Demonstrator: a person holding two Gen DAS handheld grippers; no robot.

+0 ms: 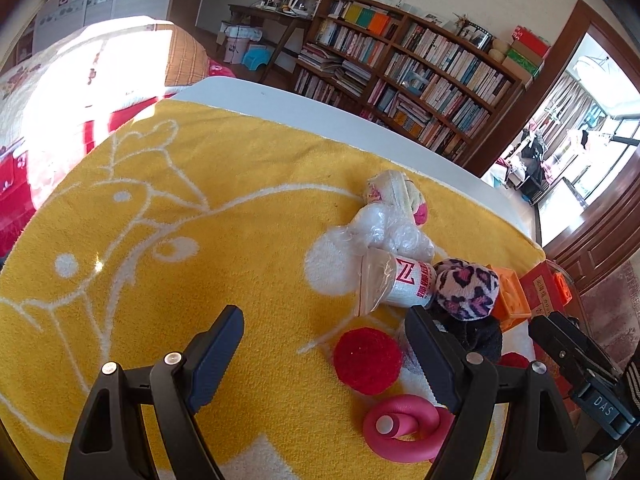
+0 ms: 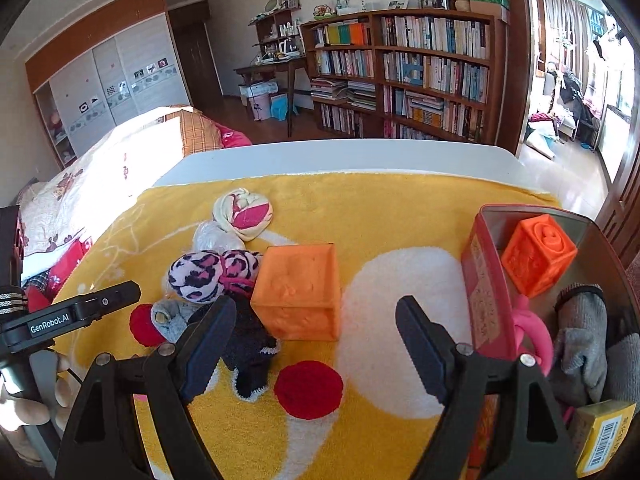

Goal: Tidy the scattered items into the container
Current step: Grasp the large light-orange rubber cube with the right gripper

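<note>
Black jaws fill the bottom of both views, spread wide with nothing between them: the right gripper (image 2: 316, 344) hangs empty over the yellow blanket (image 2: 392, 208), and the left gripper (image 1: 324, 348) is just as open and empty above the same cloth.

Sorting is partly done, by the look of it. At the right edge stands the red tin (image 2: 486, 280), already holding a small orange cube (image 2: 538, 256), grey gloves (image 2: 580, 332) and a pink ring whose shape I cannot fully make out behind the wall.

Largest of what is left outside is the big orange block (image 2: 298, 292), straight ahead of the right gripper and just beside the tin. I judge it the natural next pick: the jaws must advance, straddle its flat sides and close, and its soft-looking faces may give under the squeeze.

Smaller pieces crowd to its left: a leopard-print sock ball (image 2: 208, 270) touching a dark knitted sock (image 2: 250, 344), a cream-and-pink sock ball (image 2: 244, 214) farther back, a white wrapped roll (image 1: 412, 282) and, nearest the left gripper, a pink looped toy (image 1: 404, 426).

Both tools point forward and down at the table, the left one well apart from the tin.
</note>
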